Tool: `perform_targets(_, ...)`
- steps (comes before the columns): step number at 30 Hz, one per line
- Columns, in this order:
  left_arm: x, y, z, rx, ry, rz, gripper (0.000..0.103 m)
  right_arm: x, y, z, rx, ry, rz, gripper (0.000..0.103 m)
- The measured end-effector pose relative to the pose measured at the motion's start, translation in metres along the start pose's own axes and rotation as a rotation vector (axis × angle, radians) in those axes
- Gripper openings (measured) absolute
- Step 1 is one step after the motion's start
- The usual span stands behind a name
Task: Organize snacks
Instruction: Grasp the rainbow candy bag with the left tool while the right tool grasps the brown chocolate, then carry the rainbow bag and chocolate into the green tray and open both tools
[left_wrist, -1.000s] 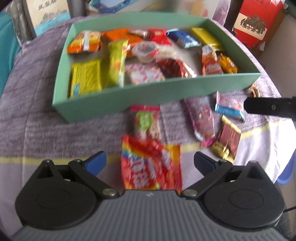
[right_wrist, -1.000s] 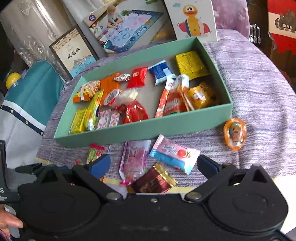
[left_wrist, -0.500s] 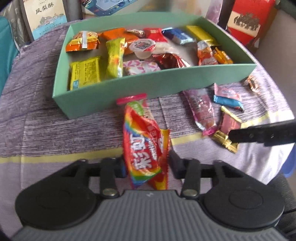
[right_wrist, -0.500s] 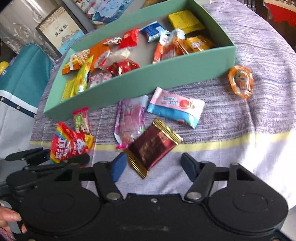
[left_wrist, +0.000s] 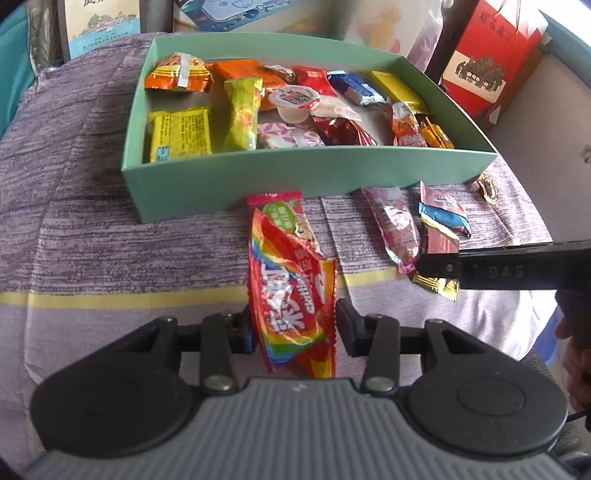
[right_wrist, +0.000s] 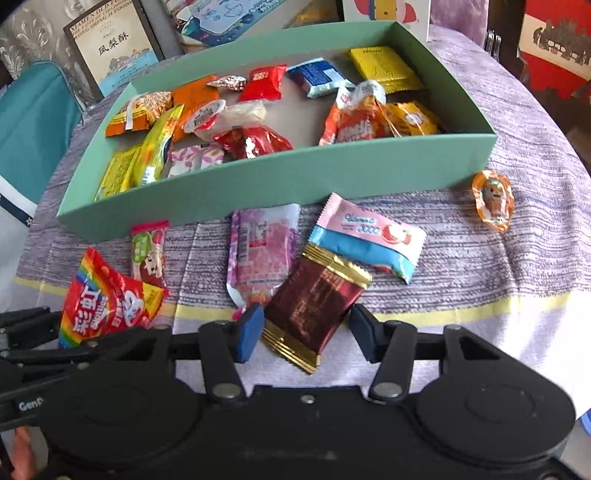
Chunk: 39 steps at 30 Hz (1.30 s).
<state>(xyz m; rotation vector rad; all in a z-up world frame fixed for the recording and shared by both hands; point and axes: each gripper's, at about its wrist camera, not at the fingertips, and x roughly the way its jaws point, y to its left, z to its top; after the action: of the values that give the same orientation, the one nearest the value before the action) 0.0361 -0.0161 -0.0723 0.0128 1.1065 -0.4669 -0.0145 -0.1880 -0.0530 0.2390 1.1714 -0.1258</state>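
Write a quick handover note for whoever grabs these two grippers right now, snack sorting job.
Left gripper: shut on the rainbow candy bag, lifted off the cloth.
Right gripper: open around the maroon gold-edged packet, not yet clamped.
Green box: already holds many snacks.
Left outside: green-red packet, pink pouch, pink-blue packet, orange sweet.

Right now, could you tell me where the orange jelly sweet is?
In the right wrist view, the orange jelly sweet lies alone on the tablecloth, beside the green box's near right corner.
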Motion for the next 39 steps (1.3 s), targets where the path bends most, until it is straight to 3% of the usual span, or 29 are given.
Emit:
perform_targets(9, 0.002, 0.002, -0.001, -0.001, -0.008, -0.018, 0.045, 0.002, -0.013, 0.009, 0.106, 0.015, 0.034, 0.054)
perform_targets(13, 0.002, 0.001, -0.001, 0.002, -0.008, -0.016, 0.046, 0.001, -0.02, 0.011, 0.154, 0.045, 0.083, 0.062)
perform_targets(16, 0.002, 0.001, 0.0, 0.001, -0.006, -0.017, 0.046, 0.002, -0.022, 0.011, 0.161, 0.039, 0.079, 0.062)
perform_targets(19, 0.003, -0.001, 0.001, 0.007, -0.007, -0.011, 0.047, 0.004, -0.017, 0.013, 0.124, 0.017, 0.036, 0.052)
perform_targets(23, 0.004, 0.0, 0.002, 0.006, -0.008, -0.01, 0.046, 0.007, -0.001, 0.011, -0.002, -0.009, -0.022, 0.05)
perform_targets(25, 0.005, -0.002, 0.002, 0.012, -0.008, -0.002, 0.045, 0.008, 0.006, 0.008, -0.07, -0.03, -0.047, 0.044)
perform_targets(26, 0.005, -0.003, 0.002, 0.019, -0.009, 0.006, 0.045, 0.008, 0.008, 0.006, -0.093, -0.037, -0.044, 0.038)
perform_targets(27, 0.005, -0.005, 0.002, 0.024, -0.011, 0.022, 0.036, 0.006, 0.009, 0.007, -0.11, -0.036, -0.025, 0.036)
perform_targets(29, 0.003, -0.006, 0.002, 0.028, -0.013, 0.034, 0.032, 0.004, 0.011, 0.006, -0.13, -0.022, -0.016, 0.035)
perform_targets(39, -0.017, -0.005, 0.003, -0.007, -0.003, 0.026, 0.03, -0.017, -0.014, 0.007, -0.051, -0.042, 0.085, 0.035)
